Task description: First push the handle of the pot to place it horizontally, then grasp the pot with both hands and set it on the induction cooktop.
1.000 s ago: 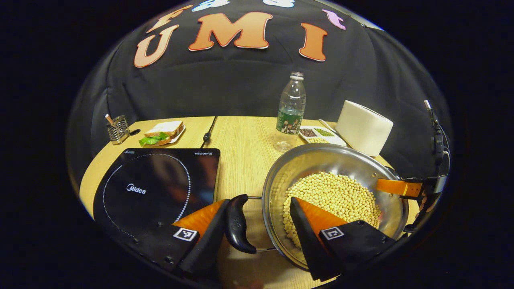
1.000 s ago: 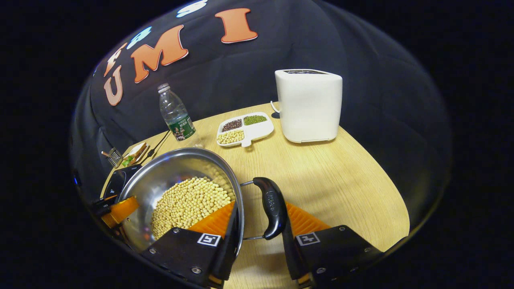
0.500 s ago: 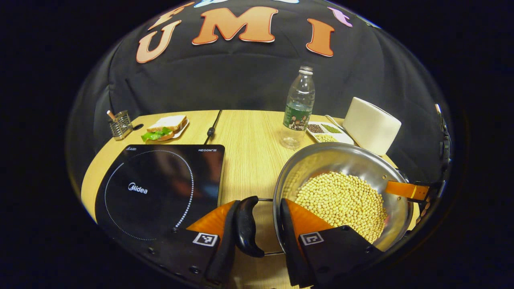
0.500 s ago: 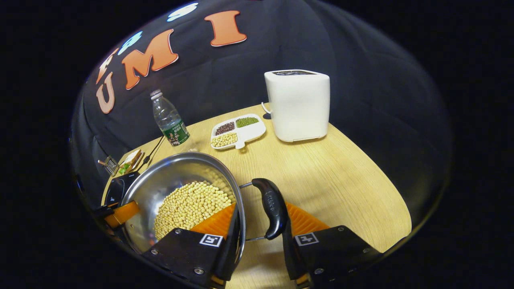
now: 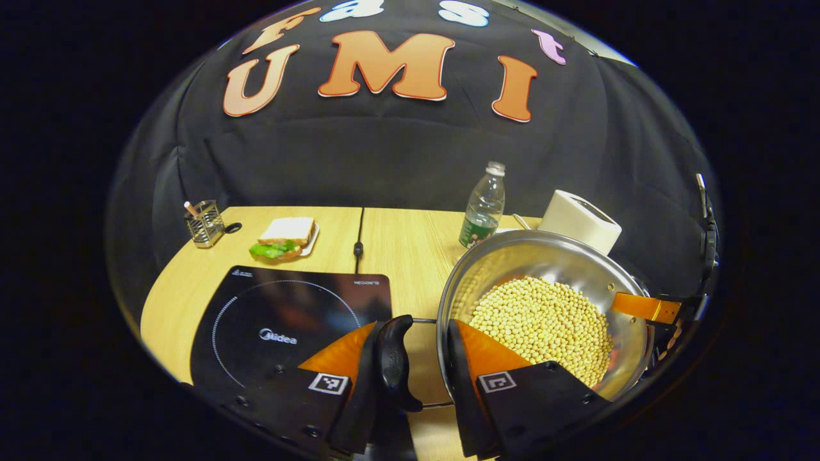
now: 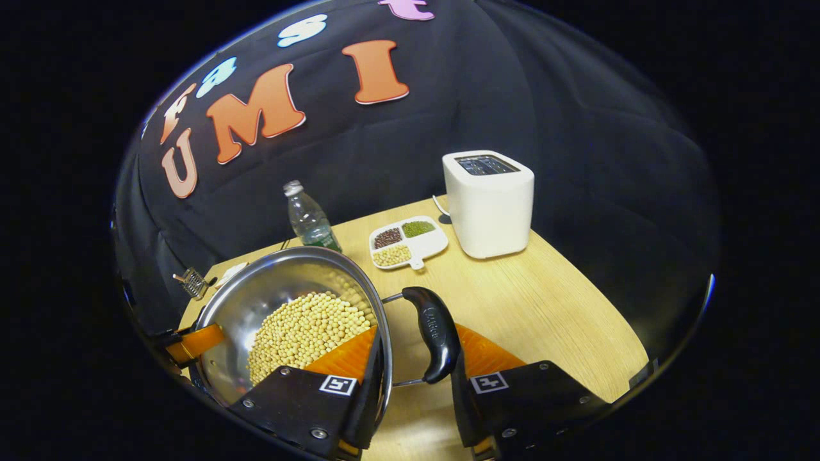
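Note:
The steel pot (image 5: pixel 544 251) (image 6: pixel 269 282) holds a heap of pale beans (image 5: pixel 544 320) and seems to hang above the wooden table. My left gripper (image 5: pixel 413 384) is shut across the pot's left black handle (image 5: pixel 394 358) and the rim beside it. My right gripper (image 6: pixel 413 390) is shut the same way on the right black handle (image 6: pixel 435 333), one finger inside the rim. Each gripper also appears at the pot's far side in the other's view. The black induction cooktop (image 5: pixel 288 320) lies on the table left of the pot.
At the back of the table stand a water bottle (image 5: pixel 483 205) and a white toaster (image 6: pixel 490 202), with a divided dish of grains (image 6: pixel 407 242) between them. A sandwich plate (image 5: pixel 285 234), a wire holder (image 5: pixel 205 223) and a cable (image 5: pixel 359 237) lie behind the cooktop.
My left gripper closed on the handle and rim. Both grippers then rose with the pot, so the table and the things on it look lower and farther away.

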Demonstrator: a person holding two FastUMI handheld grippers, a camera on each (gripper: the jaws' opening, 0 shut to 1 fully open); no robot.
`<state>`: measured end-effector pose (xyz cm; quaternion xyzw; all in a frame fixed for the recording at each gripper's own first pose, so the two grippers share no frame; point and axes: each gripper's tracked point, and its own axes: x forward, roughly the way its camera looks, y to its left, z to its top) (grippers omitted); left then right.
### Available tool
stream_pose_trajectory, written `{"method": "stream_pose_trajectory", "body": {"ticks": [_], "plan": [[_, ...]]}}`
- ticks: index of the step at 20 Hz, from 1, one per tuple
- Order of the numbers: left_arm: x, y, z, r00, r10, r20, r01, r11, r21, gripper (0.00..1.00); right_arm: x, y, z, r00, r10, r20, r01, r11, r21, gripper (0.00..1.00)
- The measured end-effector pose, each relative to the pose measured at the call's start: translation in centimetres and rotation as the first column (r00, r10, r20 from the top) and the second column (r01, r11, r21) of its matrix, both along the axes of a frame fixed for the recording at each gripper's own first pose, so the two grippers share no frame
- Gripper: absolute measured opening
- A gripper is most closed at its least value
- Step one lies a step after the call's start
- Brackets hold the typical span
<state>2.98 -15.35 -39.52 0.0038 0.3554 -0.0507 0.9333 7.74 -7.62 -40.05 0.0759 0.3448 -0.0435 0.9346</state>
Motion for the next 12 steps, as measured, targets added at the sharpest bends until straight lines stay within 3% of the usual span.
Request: {"method": "stream_pose_trajectory", "body": {"ticks": [1,5,6,12], "plan": [[0.2,0.9,0.9,1.0,-0.004,0.008,0.004,1.0,0.011,0.63,0.0,0.7,0.8,1.0,0.006,0.011,-0.006,1.0,0.0,0.5],[0.0,5.5,3.7,0.999,0.015,0.046,-0.017,0.999,0.028,0.59,0.6,5.7,2.9,0.999,0.025,0.036,-0.026,0.999,0.025,0.5],[-0.1,6.6,4.4,0.998,0.028,0.05,-0.029,0.999,0.029,0.56,0.6,6.9,3.2,0.999,0.035,0.041,-0.036,0.999,0.03,0.5],[-0.8,14.2,7.9,0.992,0.108,0.071,-0.111,0.993,0.035,0.58,1.3,14.8,5.0,0.992,0.109,0.067,-0.113,0.992,0.049,0.5]]}}
